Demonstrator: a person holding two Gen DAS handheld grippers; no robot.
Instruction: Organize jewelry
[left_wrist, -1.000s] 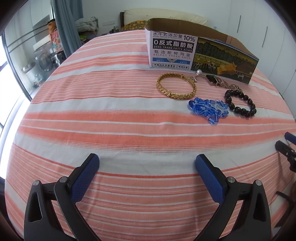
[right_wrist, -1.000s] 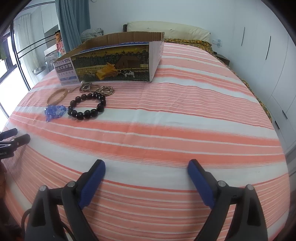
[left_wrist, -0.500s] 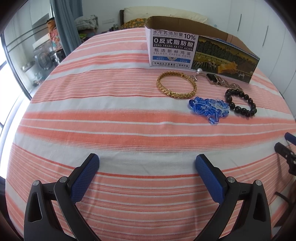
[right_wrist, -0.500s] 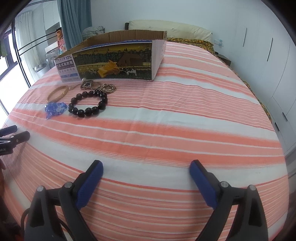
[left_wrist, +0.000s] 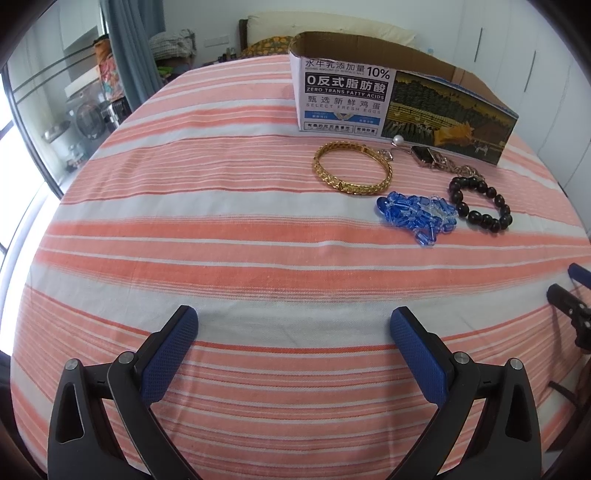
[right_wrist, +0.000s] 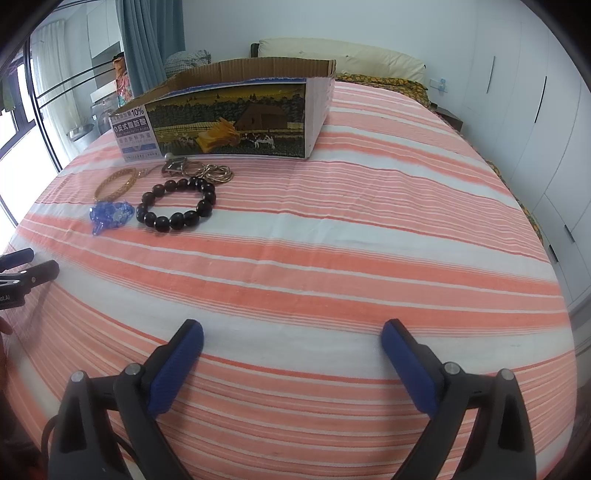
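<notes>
Several jewelry pieces lie on the striped bed (left_wrist: 184, 229) just in front of the cardboard box (left_wrist: 343, 96), up at one o'clock from the left gripper (left_wrist: 293, 325). Its fingers (left_wrist: 170, 354) are spread wide and hold nothing; same for the right gripper (right_wrist: 291, 336), the cluster at eleven o'clock from it. The gold bangle (left_wrist: 352, 168) looks stiff and smooth, lying flat, best pinched across its rim. The blue bead strand (left_wrist: 415, 214) is a limp heap, long axis nine to three, likely slippery. The black bead bracelet (right_wrist: 177, 205) lies flat, probably stretchy; grab one bead. A watch (left_wrist: 428, 156) sits beside the box
</notes>
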